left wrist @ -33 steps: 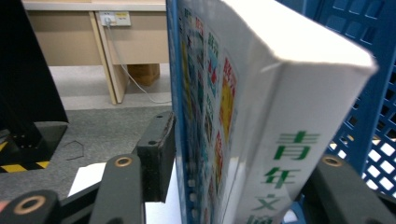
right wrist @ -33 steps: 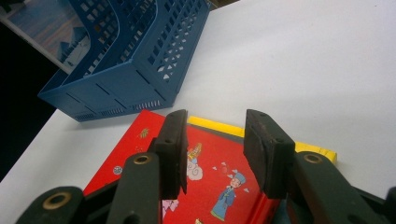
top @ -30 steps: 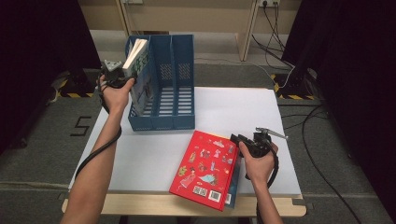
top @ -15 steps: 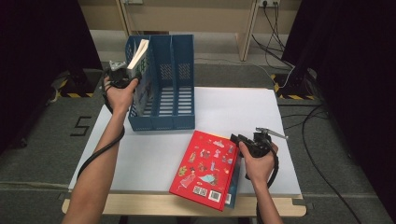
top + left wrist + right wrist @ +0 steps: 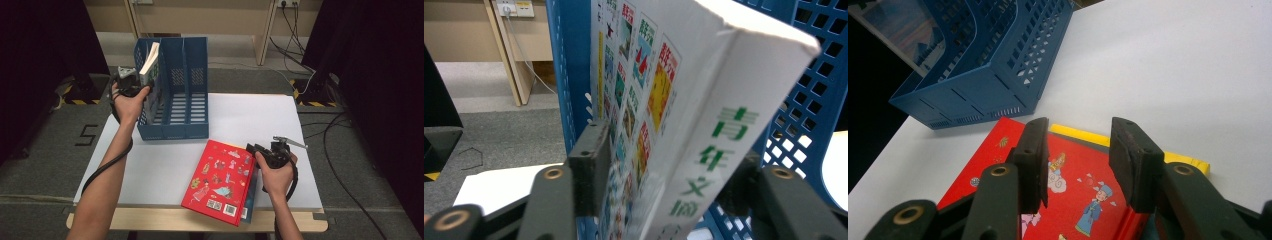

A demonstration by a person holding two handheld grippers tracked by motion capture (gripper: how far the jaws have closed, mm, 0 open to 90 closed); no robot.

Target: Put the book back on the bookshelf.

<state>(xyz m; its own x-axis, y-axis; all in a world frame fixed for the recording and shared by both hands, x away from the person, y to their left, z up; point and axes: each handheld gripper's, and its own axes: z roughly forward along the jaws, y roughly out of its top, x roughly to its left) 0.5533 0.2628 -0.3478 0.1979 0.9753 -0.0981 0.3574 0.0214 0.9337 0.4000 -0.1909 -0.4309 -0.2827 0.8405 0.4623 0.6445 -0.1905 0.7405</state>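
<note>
A white paperback (image 5: 150, 62) with a picture-covered front and green spine lettering (image 5: 674, 100) stands tilted in the left slot of the blue three-slot file holder (image 5: 187, 100). My left gripper (image 5: 135, 82) is at the holder's left side. Its jaws have just been opening, and the paperback stays between them (image 5: 669, 155) without a visible squeeze. My right gripper (image 5: 252, 149) stands open at the right edge of a red picture book (image 5: 220, 182). That red book (image 5: 1083, 200) lies flat on a yellow book (image 5: 1083, 135) below the open jaws (image 5: 1078, 150).
The white table (image 5: 250, 115) has bare room behind and right of the red book. The holder's middle and right slots hold nothing that I can see. The blue holder (image 5: 983, 85) is beyond the right jaws. Dark floor and cables surround the table.
The left hand and the paperback have shifted slightly at the holder's left slot, with the book sitting a little lower. The right hand and red book have not moved.
</note>
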